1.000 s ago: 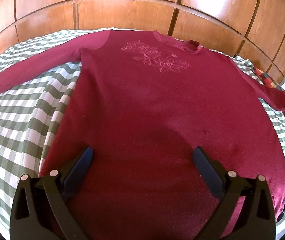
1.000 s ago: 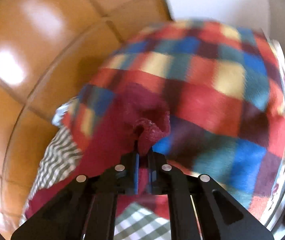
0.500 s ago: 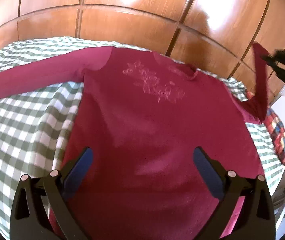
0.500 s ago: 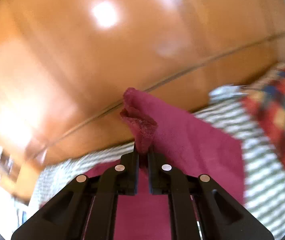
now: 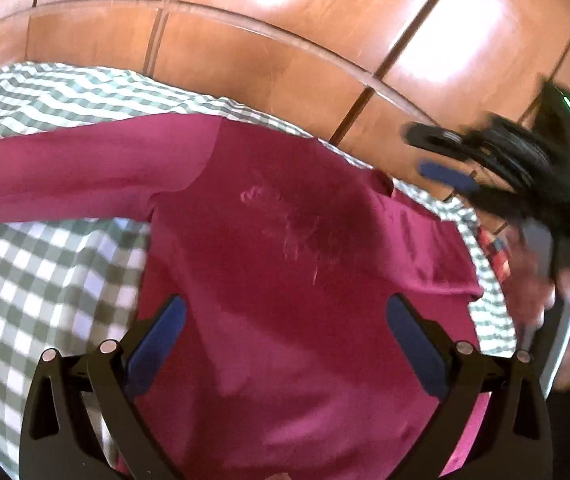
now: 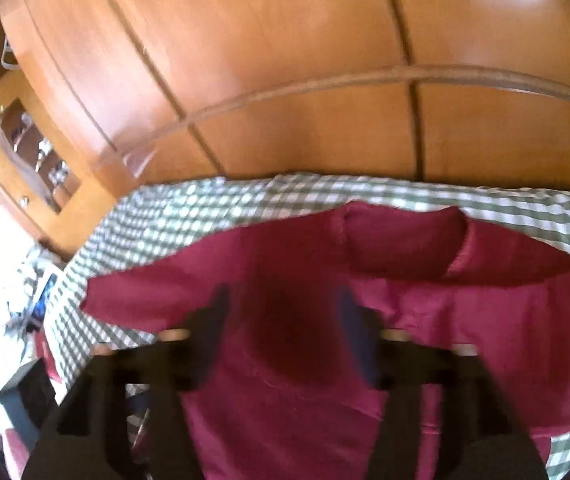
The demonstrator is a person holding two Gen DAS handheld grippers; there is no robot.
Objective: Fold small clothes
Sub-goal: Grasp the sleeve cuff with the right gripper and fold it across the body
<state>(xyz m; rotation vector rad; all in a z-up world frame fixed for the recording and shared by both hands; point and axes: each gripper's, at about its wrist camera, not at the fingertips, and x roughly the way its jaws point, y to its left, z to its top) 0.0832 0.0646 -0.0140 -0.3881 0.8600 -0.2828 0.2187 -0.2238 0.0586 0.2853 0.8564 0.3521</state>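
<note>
Maroon sweater (image 5: 285,280) lies spread on a green checked cloth (image 5: 45,272), filling the centre of both frames, one sleeve folded across its chest at right. Left gripper (image 5: 285,332) hovers low in frame, jaws wide apart, empty. Right gripper (image 6: 285,344), blurred, has just been opening; nothing seems caught between its jaws. Wooden panels (image 6: 285,80) fill the top.

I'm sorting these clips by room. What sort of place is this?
Probably a bedroom at home: a maroon top lies spread on a checked sheet that looks like a bed, with glossy wooden wardrobe doors right behind it.
</note>
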